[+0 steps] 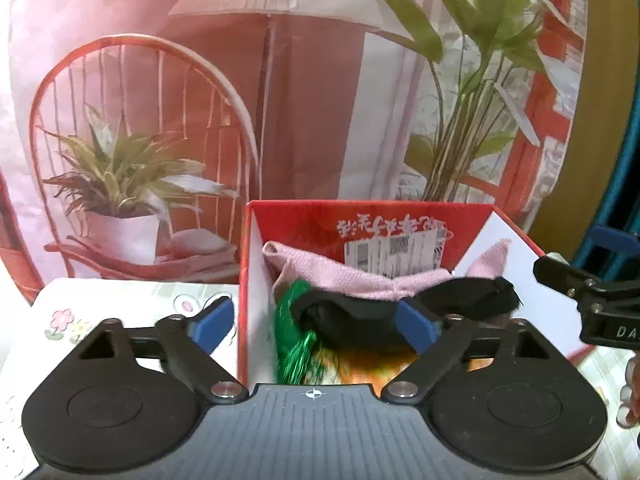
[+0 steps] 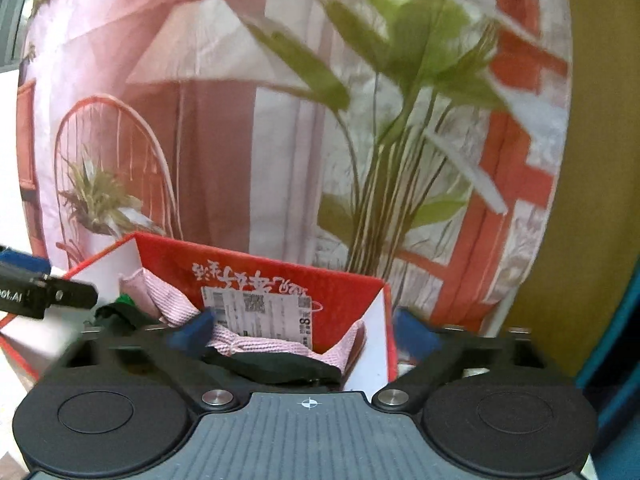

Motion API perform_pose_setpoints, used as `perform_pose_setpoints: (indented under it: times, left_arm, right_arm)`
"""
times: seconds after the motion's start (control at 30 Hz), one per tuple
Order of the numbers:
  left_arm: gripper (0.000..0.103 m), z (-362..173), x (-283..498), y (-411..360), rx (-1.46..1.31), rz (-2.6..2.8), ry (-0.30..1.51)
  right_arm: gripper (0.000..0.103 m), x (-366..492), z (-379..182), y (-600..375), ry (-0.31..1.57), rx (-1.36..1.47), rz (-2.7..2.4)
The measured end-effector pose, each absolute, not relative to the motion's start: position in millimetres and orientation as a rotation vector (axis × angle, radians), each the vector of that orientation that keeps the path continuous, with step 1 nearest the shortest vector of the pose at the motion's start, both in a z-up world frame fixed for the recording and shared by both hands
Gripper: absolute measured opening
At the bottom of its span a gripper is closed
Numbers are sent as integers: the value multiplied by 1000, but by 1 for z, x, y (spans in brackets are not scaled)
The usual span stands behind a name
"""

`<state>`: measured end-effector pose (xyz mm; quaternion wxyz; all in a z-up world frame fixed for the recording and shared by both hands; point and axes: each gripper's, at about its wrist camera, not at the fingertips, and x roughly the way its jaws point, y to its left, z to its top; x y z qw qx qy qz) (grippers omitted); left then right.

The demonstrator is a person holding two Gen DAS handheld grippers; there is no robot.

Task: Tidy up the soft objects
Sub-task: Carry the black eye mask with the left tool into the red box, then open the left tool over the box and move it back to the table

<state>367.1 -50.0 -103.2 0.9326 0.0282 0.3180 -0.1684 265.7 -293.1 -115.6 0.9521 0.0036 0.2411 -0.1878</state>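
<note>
A red box [image 1: 304,216] with white inner walls holds a pink woven cloth [image 1: 344,276], a black cloth [image 1: 348,308], a green tinsel piece [image 1: 292,332] and something orange and fuzzy [image 1: 360,364]. My left gripper [image 1: 314,324] is open and straddles the box's left wall, one blue finger outside and the other over the black cloth. My right gripper [image 2: 304,334] is open too, straddling the right wall of the box [image 2: 340,292]. Between its fingers lie the pink cloth [image 2: 256,344] and black cloth [image 2: 280,364], not pressed by either pad.
A backdrop [image 1: 160,120] printed with a chair, lamp and plants hangs right behind the box. The table wears a flower-print cover [image 1: 80,320]. A shipping label [image 1: 396,252] sticks to the box's far wall. Fingers of a hand [image 1: 630,392] show at the right edge.
</note>
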Motion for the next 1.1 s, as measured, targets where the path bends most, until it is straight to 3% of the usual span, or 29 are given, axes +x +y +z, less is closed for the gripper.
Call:
perform_pose_setpoints:
  times: [0.17, 0.37, 0.8, 1.1]
  left_arm:
    - [102, -94, 331, -32, 75, -322, 618]
    - [103, -112, 285, -12, 38, -326, 669]
    - [103, -191, 229, 11, 1, -346, 896]
    - [103, -221, 226, 14, -50, -346, 912]
  right_arm:
    - [103, 235, -108, -275, 452, 11, -377]
    - [103, 178, -118, -251, 380, 164, -339]
    - [102, 101, -198, -206, 636, 238, -335]
    - [102, 101, -223, -222, 719, 288, -375]
